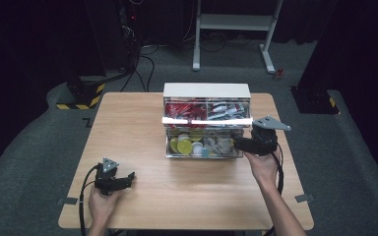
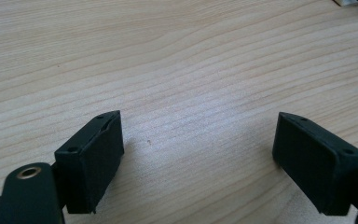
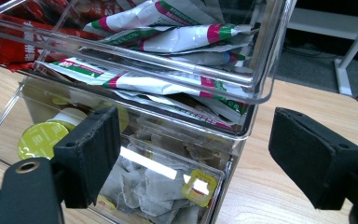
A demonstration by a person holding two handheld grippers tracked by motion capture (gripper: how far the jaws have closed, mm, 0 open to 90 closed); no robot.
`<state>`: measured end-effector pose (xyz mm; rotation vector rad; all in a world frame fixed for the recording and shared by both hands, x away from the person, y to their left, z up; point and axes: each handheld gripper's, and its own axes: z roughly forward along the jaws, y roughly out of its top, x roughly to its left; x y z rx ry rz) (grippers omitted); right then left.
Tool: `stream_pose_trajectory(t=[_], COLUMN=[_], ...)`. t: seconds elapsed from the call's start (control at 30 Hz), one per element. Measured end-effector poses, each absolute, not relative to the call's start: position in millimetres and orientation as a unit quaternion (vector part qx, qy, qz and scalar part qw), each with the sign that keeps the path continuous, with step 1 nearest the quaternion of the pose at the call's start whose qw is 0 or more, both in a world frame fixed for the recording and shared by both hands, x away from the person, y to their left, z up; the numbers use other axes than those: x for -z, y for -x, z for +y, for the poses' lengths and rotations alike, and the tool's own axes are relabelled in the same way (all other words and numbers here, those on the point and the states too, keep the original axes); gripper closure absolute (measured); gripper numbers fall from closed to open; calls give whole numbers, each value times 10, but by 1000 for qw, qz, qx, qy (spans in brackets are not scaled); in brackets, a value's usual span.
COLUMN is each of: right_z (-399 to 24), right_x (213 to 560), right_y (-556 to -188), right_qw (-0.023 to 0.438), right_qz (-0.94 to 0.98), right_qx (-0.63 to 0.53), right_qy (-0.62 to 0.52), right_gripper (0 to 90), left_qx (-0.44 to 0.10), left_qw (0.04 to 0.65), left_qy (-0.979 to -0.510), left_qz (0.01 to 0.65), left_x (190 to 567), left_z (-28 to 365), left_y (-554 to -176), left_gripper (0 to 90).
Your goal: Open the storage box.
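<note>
- In the high view, a clear acrylic two-tier organiser box with a white back (image 1: 206, 91) stood at the far middle of the light wooden table (image 1: 142, 191), its lower drawer drawn toward the person, probably so that the contents could be reached.
- The upper tier held red and white sachets (image 1: 192, 109); the lower drawer held yellow-lidded round pods (image 1: 183, 145) on its left and pale tea bags (image 1: 216, 145) on its right.
- The right gripper (image 1: 240, 143) sat at the drawer's front right corner, jaws pointing left toward it; whether it touched the acrylic could not be told from there.
- The left gripper (image 1: 125, 178) rested low on the near left of the table, well apart from the box, seemingly parked out of the way.
- In the left gripper view, its two black jaws stood wide apart over bare wood grain (image 2: 191, 70), with nothing between them.
- In the right gripper view, the right gripper (image 3: 193, 158) had its jaws spread wide on either side of the drawer's near corner (image 3: 233, 154), the pads not pressing on it; the tea bags (image 3: 154, 186) lay just behind the clear wall, with a yellow tag (image 3: 198, 186) against it.
- That placement suggested a hand lined up to grasp or push the drawer.
</note>
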<state>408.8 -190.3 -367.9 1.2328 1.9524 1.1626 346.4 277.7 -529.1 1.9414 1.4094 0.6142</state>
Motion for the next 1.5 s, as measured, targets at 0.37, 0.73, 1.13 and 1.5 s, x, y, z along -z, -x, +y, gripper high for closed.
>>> stream_pose_trajectory(t=[0.37,0.73,1.13,1.5], right_z=[-1890,-1857,-1828,-1827], right_x=[3626,3571,3493,3463], right_y=[-4144,-4177,-4194,-4201], right_qw=[272,274,282,279], right_qz=[726,725,724,724], right_qx=[-429,-428,-428,-431], right_qy=[-464,-465,-461,-461], right_gripper=[170,178,188,193], left_qx=[-235,-235,-235,-235], left_qw=[327,327,327,327], left_qy=[-741,-741,-741,-741], left_qz=[538,538,538,538], left_x=[5291,5291,5290,5290], left_z=[2778,2778,2779,2780], left_y=[-3464,-3464,-3464,-3465], left_gripper=[169,170,171,172])
